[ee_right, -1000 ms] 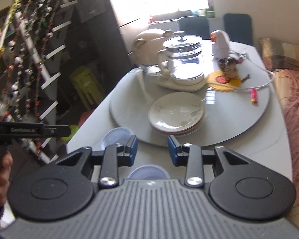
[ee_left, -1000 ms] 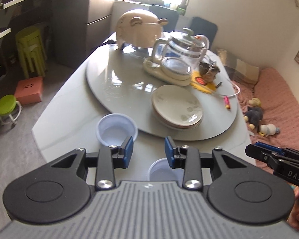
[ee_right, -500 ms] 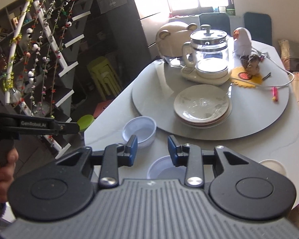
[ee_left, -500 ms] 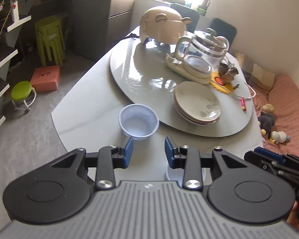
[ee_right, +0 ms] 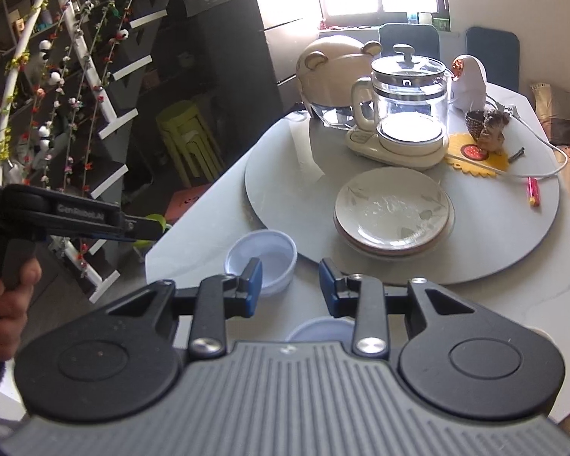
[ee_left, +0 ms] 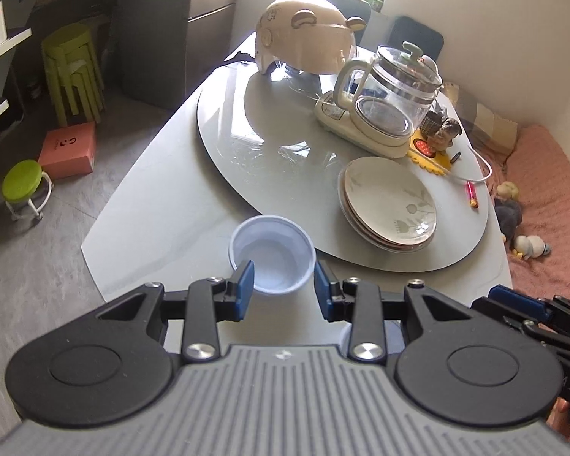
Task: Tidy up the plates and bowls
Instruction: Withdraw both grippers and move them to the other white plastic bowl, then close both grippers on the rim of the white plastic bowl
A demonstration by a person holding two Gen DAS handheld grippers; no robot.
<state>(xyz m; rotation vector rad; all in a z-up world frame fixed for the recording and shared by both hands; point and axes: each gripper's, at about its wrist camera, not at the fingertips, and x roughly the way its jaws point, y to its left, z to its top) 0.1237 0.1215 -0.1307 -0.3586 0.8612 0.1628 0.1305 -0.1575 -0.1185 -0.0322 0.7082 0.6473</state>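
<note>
Reading "GenRobot.AI" on left claw (ee_right: 148,228) arm.

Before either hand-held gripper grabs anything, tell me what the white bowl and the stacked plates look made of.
White bowl: probably thin plastic, matte and slightly translucent, with a thin rolled rim. Stacked plates: likely glazed ceramic, a glossy cream surface with a printed leaf pattern and window glare in the right wrist view.

Left gripper over white bowl at table edge

Left gripper (ee_left: 283,285), lower centre of frame, jaws parted with nothing pressed between them; white bowl (ee_left: 273,252) sits just beyond the blue pads. Stack of plates (ee_left: 389,203) right of centre on the round turntable (ee_left: 269,152); glass kettle (ee_left: 393,91) upper right, behind the plates.
</note>
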